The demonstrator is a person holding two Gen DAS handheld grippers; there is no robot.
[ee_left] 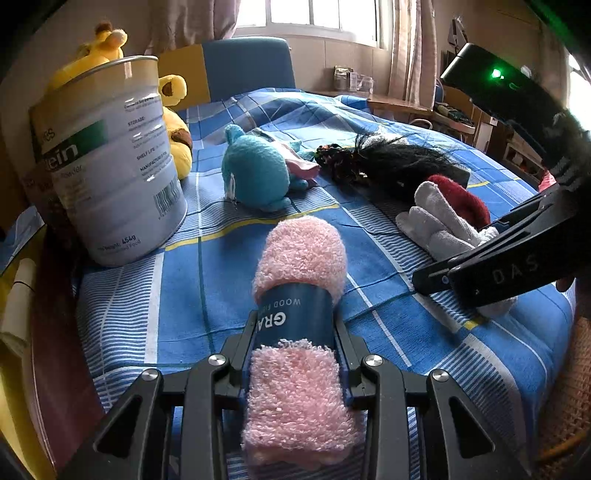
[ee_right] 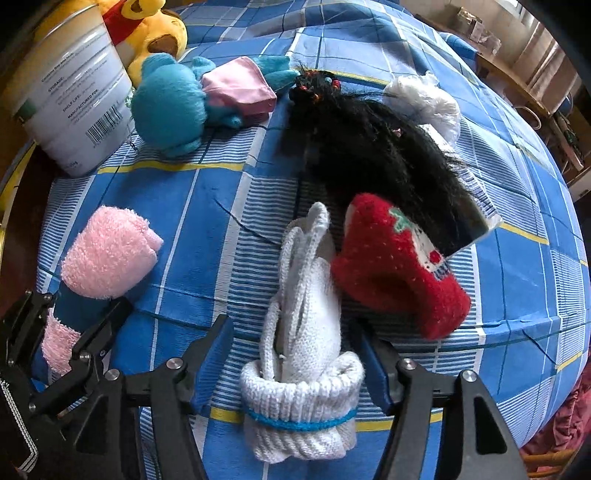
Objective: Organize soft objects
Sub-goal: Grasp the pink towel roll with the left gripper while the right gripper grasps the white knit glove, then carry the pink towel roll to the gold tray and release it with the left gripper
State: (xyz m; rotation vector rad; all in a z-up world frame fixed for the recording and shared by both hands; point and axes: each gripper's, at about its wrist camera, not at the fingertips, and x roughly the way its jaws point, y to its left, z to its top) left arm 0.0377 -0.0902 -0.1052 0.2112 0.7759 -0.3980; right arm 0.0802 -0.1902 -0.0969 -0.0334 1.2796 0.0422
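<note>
My left gripper (ee_left: 295, 321) is shut on a rolled pink fluffy towel (ee_left: 301, 254) with a dark blue paper band, which rests on the blue checked cloth (ee_left: 221, 280). The right wrist view shows that roll (ee_right: 107, 254) at lower left, in the left gripper (ee_right: 75, 299). My right gripper (ee_right: 291, 325) points steeply down and stands open around a bundle of white knitted gloves (ee_right: 303, 369) with a blue-edged cuff; both pads are apart from it. A red strawberry-patterned knit piece (ee_right: 391, 277) lies against the gloves on the right.
A black wig (ee_right: 369, 147) with beads lies beyond the red piece, with a white plastic bag (ee_right: 424, 99) behind it. A teal plush (ee_right: 170, 103), a yellow plush (ee_right: 147, 29) and a large tin can (ee_right: 70, 92) stand at the far left.
</note>
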